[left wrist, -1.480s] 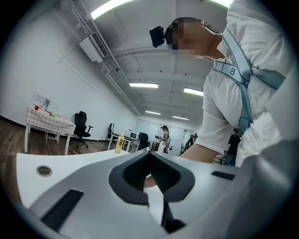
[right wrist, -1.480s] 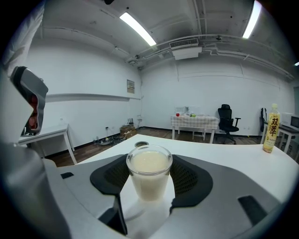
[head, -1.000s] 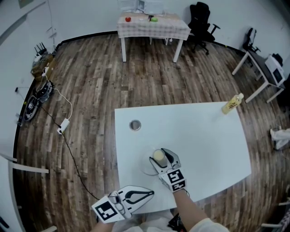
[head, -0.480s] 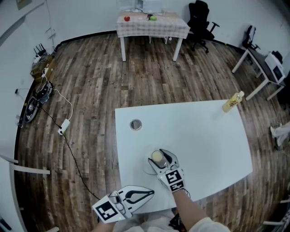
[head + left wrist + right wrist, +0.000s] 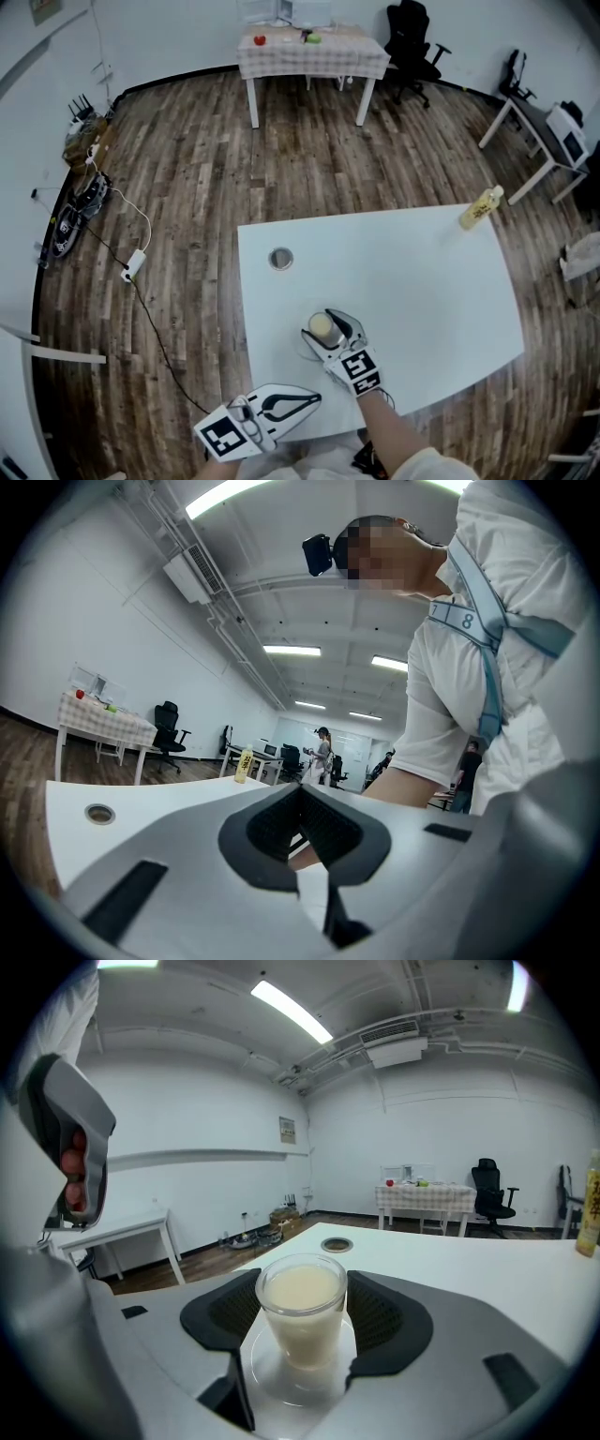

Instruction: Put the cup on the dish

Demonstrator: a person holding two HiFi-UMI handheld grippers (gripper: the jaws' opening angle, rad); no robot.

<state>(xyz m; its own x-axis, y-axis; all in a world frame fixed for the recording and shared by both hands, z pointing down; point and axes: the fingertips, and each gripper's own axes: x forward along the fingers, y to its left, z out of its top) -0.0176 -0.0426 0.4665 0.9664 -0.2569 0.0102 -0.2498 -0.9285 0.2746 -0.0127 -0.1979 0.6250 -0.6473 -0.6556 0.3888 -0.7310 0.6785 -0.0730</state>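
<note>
With right gripper (image 5: 325,329) fingers clamped on cup (image 5: 302,1321) — seat it level on dish (image 5: 272,1377) centre, then open slowly; leave left gripper (image 5: 306,401) fingers closed, empty.

A clear glass cup (image 5: 302,1321) full of creamy liquid is standing upright at the centre of a small round pale dish (image 5: 271,1372) lying on a white table (image 5: 487,1258).
</note>
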